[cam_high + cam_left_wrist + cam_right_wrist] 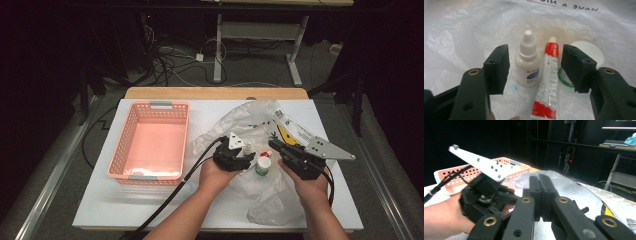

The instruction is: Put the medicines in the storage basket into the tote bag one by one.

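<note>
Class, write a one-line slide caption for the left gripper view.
Open left gripper straddles a white dropper bottle and red-and-white tube on a plastic bag.

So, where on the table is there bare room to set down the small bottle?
The pink basket looks empty inside. Bare tabletop lies in front of it, at the near left edge. It is crowded on the plastic bag, where the dropper bottle, the red tube and both grippers gather.
</note>
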### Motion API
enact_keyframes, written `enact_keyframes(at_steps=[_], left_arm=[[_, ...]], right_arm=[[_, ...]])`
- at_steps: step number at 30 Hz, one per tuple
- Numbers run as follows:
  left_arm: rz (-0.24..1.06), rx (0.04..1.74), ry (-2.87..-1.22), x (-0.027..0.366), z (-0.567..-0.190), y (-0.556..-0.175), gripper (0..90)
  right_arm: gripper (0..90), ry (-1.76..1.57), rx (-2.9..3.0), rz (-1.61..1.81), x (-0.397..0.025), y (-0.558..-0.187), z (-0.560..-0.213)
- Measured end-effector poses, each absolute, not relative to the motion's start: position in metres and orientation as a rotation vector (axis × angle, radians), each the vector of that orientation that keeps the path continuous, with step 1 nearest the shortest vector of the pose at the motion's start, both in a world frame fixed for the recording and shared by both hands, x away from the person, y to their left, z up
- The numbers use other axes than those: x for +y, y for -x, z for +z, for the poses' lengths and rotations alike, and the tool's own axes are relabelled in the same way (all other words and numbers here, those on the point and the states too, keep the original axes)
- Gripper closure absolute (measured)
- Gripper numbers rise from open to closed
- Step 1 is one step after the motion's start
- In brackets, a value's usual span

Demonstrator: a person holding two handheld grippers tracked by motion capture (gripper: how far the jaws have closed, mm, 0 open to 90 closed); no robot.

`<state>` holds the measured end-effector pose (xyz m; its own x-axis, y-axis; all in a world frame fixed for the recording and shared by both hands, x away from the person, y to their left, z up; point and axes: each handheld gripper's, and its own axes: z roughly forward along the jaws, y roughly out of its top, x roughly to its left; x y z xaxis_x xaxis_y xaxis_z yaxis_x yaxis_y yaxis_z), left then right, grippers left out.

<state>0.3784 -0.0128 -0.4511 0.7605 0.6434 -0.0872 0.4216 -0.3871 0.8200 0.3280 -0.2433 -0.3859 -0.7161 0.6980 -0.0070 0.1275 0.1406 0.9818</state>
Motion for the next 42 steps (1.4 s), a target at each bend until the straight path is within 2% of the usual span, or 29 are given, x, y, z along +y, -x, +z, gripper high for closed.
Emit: enact_keyframes(at_steps=[8, 18, 21, 30, 33, 42], left_arm=[[0.253, 0.788, -2.014, 0.004, -0.451, -0.358, 38.8], [0.197, 0.781, -2.035, 0.027, -0.463, -0.327, 31.8], [0.225, 0.769, -2.062, 0.033, -0.466, -0.317, 29.6], [0.218, 0.78, -2.07, 0.043, -0.472, -0.302, 12.7], [0.229, 0.81, -2.079, 0.043, -0.476, -0.301, 1.1], [0.196, 0.847, -2.089, 0.043, -0.48, -0.306, 0.0]], right_arm=[[90.0, -0.786, 1.961, 1.604, -0.242, -0.327, -0.386], [90.0, -0.781, 1.964, 1.597, -0.243, -0.326, -0.386], [90.0, -0.787, 1.967, 1.596, -0.242, -0.326, -0.387], [90.0, -0.786, 1.972, 1.589, -0.24, -0.325, -0.387], [90.0, -0.79, 1.972, 1.591, -0.241, -0.324, -0.386], [90.0, -0.797, 1.936, 1.602, -0.252, -0.32, -0.38]])
